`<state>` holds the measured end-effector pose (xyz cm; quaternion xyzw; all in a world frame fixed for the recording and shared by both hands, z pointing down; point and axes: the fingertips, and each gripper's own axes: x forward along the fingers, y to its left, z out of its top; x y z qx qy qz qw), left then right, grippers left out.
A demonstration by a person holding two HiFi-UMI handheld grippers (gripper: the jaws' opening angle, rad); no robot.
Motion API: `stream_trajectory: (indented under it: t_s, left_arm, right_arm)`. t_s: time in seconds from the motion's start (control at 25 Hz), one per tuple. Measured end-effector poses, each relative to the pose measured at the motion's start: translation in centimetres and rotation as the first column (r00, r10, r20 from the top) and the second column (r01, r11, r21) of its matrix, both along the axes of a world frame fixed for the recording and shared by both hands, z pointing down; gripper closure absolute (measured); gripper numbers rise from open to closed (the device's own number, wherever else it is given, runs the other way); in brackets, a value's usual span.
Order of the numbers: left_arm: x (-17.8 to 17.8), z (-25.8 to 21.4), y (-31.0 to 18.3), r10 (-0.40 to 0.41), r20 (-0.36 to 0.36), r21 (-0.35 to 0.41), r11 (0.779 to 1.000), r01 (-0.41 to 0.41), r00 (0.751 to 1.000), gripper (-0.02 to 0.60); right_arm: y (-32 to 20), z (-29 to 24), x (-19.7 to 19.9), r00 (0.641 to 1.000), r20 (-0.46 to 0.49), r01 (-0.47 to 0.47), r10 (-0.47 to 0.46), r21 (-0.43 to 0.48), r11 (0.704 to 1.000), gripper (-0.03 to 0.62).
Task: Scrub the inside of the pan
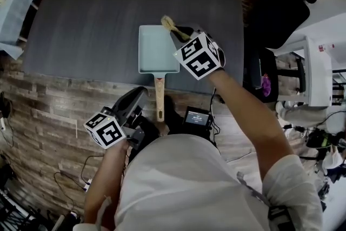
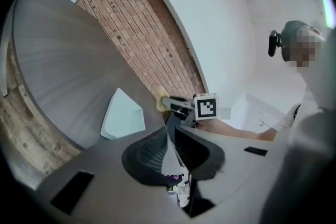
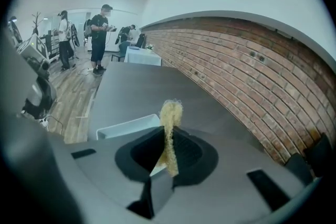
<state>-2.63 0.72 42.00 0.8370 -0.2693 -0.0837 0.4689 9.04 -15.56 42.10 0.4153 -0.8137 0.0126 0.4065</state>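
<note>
Pan (image 1: 158,48) flat on dark table (image 1: 102,13); right gripper (image 3: 168,152) pinches yellow scrubber (image 3: 170,123) over its far right corner, apparently clear of it; left gripper (image 2: 170,152) closed, empty: reopen it, brace wooden handle (image 1: 159,97), press scrubber flat inside.

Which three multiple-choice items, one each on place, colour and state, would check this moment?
1. Where does the pan lie?
A. on the dark table
B. in a sink
C. on a stove

2. What colour is the pan's inside?
A. red
B. light blue
C. black

3. What are the right tongs doing?
A. standing open and empty
B. holding a spoon
C. gripping a yellowish scrubber

Answers:
1 A, the head view shows it flat near the table's front edge.
2 B, its basin is pale blue.
3 C, the right gripper view shows the scrubber pinched between the pads.
</note>
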Motion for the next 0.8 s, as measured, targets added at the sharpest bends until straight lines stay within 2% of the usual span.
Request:
stream_trajectory:
  t_s: [0.36, 0.8]
  left_arm:
    - [-2.3, -4.7, 0.5, -0.002, -0.053, 0.103, 0.995, 0.008, 0.999, 0.535]
    - [-6.5, -7.3, 2.5, 0.001, -0.050, 0.163, 0.987, 0.007, 0.999, 0.535]
  right_arm:
    - [3.4, -2.5, -1.3, 0.978, 0.197, -0.062, 0.064, -0.016, 0.998, 0.548]
    - [9.0, -4.3, -3.6, 0.888, 0.426, -0.156, 0.172, -0.072, 0.985, 0.548]
